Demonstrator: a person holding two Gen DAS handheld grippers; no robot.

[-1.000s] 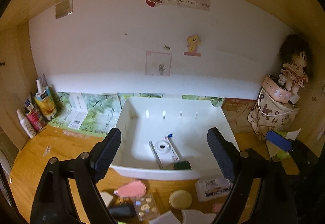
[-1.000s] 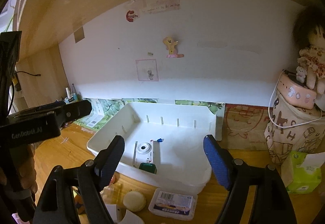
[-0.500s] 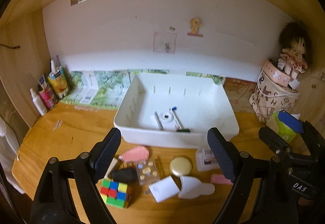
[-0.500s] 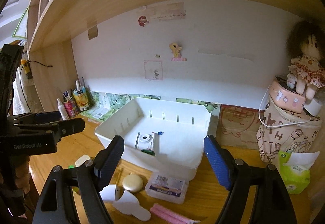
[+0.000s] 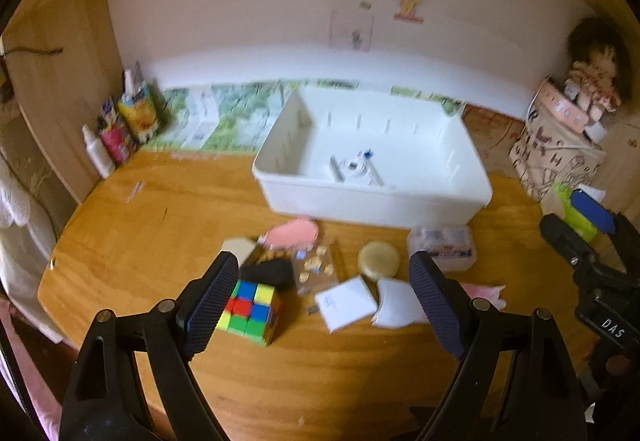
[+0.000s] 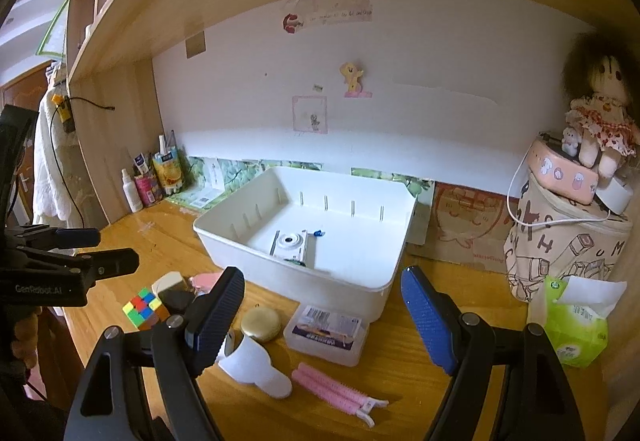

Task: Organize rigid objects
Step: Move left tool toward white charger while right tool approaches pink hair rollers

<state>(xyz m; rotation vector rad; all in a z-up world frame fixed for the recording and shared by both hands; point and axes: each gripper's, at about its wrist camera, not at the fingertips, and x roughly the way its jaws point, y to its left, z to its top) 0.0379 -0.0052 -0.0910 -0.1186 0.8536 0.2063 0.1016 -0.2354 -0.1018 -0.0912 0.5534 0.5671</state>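
The multicoloured plastic puzzle cube (image 5: 251, 307) lay on the wooden tabletop (image 5: 140, 237) just inside the left tool's (image 5: 320, 299) left finger, partly covered by it. Beyond it, blurred, sat a black object (image 5: 269, 271), a pink oval piece (image 5: 294, 234), a round gold compact (image 5: 378, 260) and a white card (image 5: 346, 303). Farther ahead stood the white rectangular plastic bin (image 5: 372, 197), its contents hard to make out. The left tool stood wide open and empty. The right tool (image 6: 322, 315) was likewise wide open and empty, above a clear lidded box (image 6: 326, 333) and pink hair clips (image 6: 332, 391).
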